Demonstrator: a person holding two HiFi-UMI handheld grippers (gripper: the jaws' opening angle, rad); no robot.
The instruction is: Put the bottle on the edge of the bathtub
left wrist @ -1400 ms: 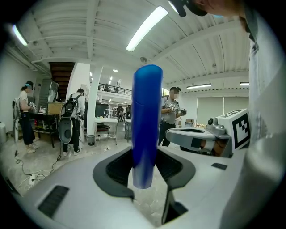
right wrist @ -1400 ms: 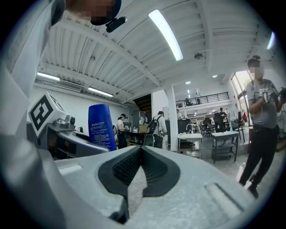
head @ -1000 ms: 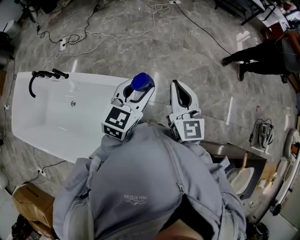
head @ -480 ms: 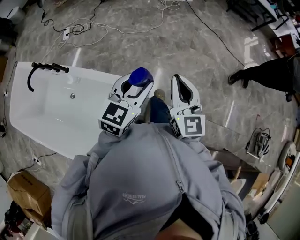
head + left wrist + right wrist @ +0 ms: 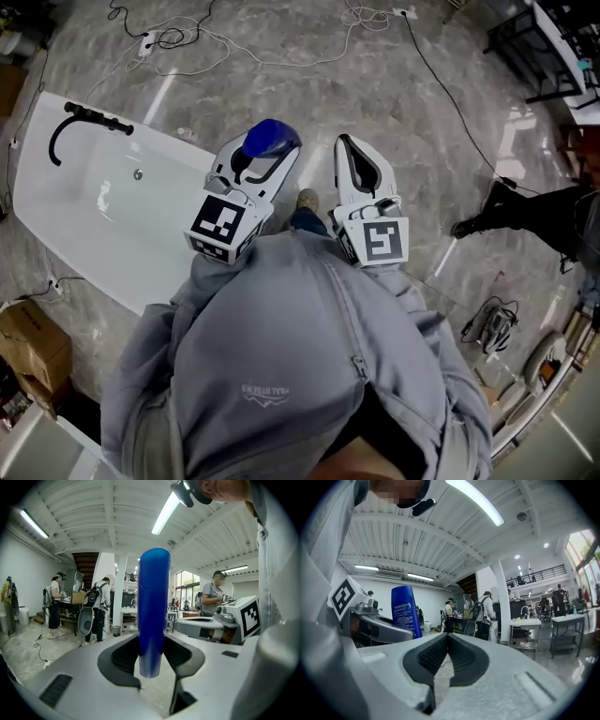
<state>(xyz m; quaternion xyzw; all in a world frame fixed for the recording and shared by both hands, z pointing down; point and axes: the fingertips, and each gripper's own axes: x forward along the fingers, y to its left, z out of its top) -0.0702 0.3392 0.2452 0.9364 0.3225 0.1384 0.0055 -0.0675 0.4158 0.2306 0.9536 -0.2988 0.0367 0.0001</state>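
Floor (image 5: 375,94), bathtub (image 5: 84,211) — bottle (image 5: 270,137) in left gripper (image 5: 265,161)

Floor cables (image 5: 171,37), cardboard box (image 5: 33,349)

A workshop hall: loose floor cables (image 5: 174,37), workbenches (image 5: 525,623), strip-lit ribbed ceiling (image 5: 417,531).

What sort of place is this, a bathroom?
Probably a workshop hall, not a bathroom: the bathtub sits on open floor among loose cables, with work tables nearby and strip lights overhead.
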